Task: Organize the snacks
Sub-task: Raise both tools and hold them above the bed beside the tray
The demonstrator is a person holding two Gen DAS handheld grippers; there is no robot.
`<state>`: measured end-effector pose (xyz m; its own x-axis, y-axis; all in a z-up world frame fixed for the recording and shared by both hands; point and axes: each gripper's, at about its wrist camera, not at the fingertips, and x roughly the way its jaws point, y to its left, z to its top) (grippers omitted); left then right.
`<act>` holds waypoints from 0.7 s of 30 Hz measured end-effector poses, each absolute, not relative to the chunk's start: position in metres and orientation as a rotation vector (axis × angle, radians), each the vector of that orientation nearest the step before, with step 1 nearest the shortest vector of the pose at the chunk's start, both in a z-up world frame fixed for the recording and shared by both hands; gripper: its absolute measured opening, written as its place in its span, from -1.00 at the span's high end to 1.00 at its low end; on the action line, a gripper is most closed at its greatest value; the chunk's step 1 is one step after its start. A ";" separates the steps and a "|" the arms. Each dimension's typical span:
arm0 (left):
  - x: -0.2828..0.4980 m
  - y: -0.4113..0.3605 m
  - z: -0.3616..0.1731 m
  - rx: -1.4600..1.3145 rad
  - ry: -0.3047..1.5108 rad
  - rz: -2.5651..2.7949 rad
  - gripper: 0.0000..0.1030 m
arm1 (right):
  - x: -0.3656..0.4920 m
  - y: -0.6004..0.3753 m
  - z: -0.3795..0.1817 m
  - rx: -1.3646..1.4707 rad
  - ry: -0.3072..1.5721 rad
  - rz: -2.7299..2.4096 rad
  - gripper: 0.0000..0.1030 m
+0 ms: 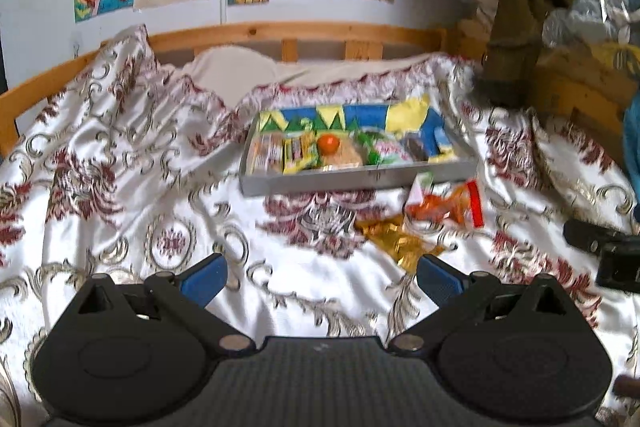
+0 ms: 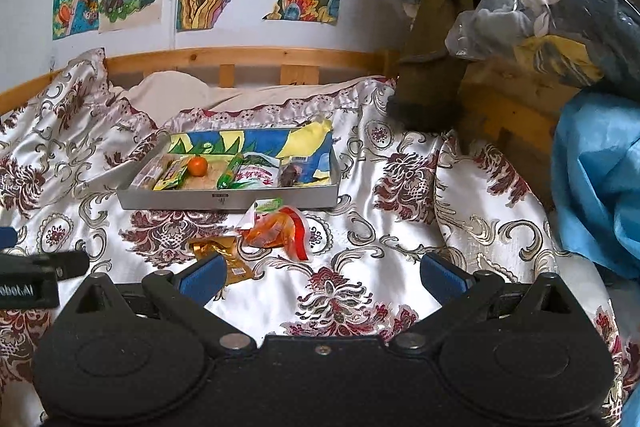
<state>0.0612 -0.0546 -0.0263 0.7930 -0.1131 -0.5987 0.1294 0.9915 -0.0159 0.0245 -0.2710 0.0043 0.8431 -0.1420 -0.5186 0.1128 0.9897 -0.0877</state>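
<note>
A grey box (image 1: 312, 183) (image 2: 280, 195) lies on the bed, holding several snack packets and a tangerine (image 1: 328, 143) (image 2: 197, 165). In front of it on the quilt lie an orange-red packet (image 1: 448, 205) (image 2: 276, 229), a gold packet (image 1: 396, 241) (image 2: 224, 253) and a small green-white packet (image 1: 420, 187) (image 2: 266, 206). My left gripper (image 1: 320, 283) is open and empty, hovering above the quilt short of the gold packet. My right gripper (image 2: 320, 279) is open and empty, its left finger (image 2: 202, 279) near the gold packet.
The patterned quilt (image 2: 400, 187) covers the bed, with a wooden rail (image 2: 240, 57) behind. Bagged clothes (image 2: 560, 7) and a blue sheet (image 2: 600, 179) pile up at the right. The other gripper shows at the left edge of the right wrist view (image 2: 32, 275) and at the right edge of the left wrist view (image 1: 608, 251).
</note>
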 end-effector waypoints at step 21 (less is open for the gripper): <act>0.068 -0.054 -0.045 0.073 0.776 -0.042 -0.99 | 0.034 -0.275 -0.010 -0.052 0.649 -0.118 -0.99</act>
